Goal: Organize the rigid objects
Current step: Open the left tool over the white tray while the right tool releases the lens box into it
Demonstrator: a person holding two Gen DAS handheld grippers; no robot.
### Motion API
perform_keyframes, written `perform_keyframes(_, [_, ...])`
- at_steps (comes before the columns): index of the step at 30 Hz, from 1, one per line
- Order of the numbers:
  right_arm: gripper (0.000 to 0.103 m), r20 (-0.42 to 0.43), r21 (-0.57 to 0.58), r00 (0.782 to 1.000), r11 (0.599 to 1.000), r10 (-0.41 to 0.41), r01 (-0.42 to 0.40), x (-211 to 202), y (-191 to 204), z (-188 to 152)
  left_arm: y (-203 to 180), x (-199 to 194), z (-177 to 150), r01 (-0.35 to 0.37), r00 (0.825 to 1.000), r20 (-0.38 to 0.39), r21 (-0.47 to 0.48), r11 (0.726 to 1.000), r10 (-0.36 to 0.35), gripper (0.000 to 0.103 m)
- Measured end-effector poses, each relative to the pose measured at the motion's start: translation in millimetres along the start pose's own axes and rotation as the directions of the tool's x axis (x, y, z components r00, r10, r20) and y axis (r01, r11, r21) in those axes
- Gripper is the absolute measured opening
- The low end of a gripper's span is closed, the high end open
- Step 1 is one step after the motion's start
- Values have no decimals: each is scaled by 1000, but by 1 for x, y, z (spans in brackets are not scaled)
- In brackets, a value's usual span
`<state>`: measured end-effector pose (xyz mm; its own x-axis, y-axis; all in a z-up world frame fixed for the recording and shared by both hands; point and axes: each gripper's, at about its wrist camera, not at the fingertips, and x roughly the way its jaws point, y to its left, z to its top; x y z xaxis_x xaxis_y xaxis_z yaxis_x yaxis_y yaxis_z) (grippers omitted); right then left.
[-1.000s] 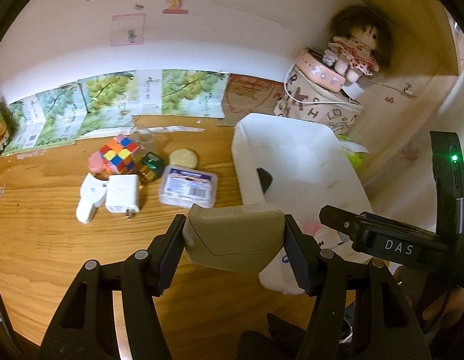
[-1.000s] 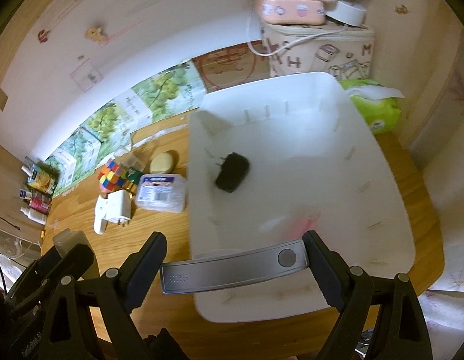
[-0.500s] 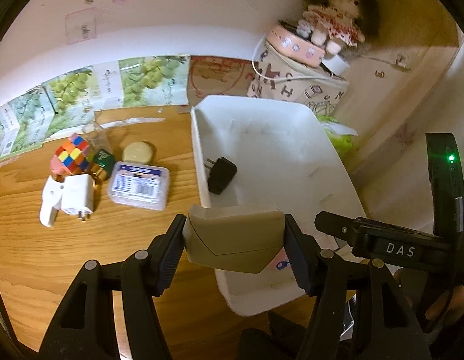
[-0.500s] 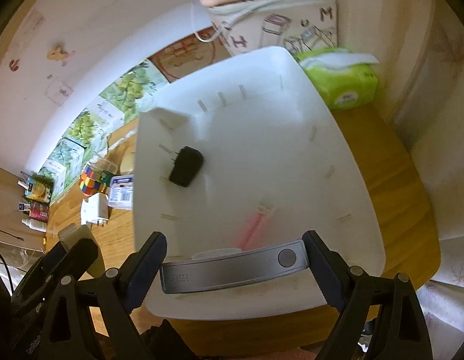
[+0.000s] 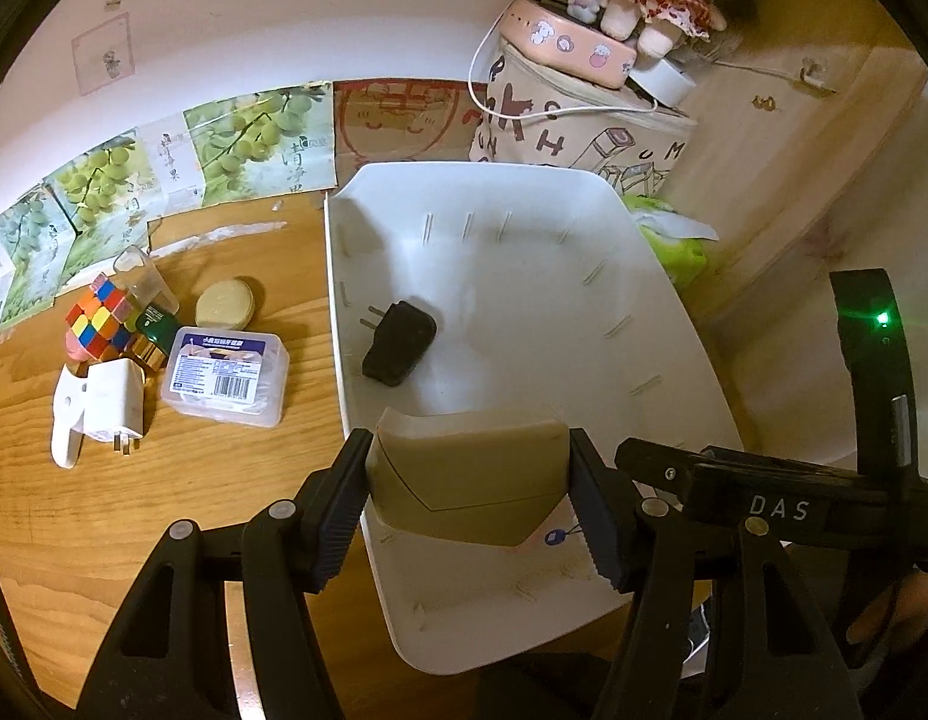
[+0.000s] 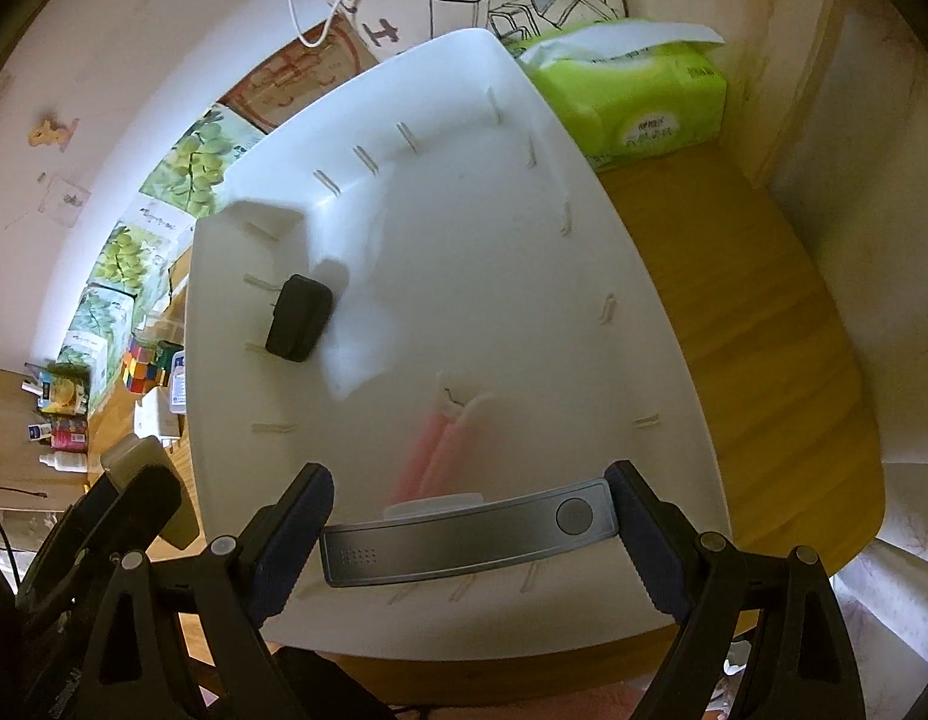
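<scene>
Both loads hang over the bin (image 6: 656, 324): left gripper (image 5: 470, 504) clamps beige box (image 5: 470, 480), right gripper (image 6: 470, 531) spans grey bar (image 6: 464, 534) lengthwise.

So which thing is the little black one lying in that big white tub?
Find the big white plastic tub on the wooden table. Near its left wall lies a small black plug-in charger, two metal prongs pointing at that wall. It is the only dark item in the tub; the white charger sits outside on the table.

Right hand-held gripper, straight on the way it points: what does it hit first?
Probably the white bin floor, near the pink item lying there. The right hand-held gripper holds a silver bar over it; depth unclear.
</scene>
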<state>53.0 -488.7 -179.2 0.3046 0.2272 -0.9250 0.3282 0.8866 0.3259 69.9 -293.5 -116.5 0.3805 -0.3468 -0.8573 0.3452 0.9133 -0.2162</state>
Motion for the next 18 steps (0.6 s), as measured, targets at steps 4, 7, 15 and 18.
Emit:
perform_keyframes(4, [92,-24,14,1000,1000,-2,3,6,-2,2,1,0,3,5,1000,8,-9,1000,-5,76])
perform_keyframes(7, [92,-21,25,999,999,25,-25,6,-3,3,3,-4,4,26,999,34,-16,1000,-26,83])
perform_keyframes(15, [93,41,1,998,999,42,-42,-5,4,3,6,-9,5,21,998,64,-25,999,-19,83])
perform_keyframes(18, [93,59,-4,997,999,47,-47,-8,7,3,9,-15,3,16,996,89,-29,999,-13,83])
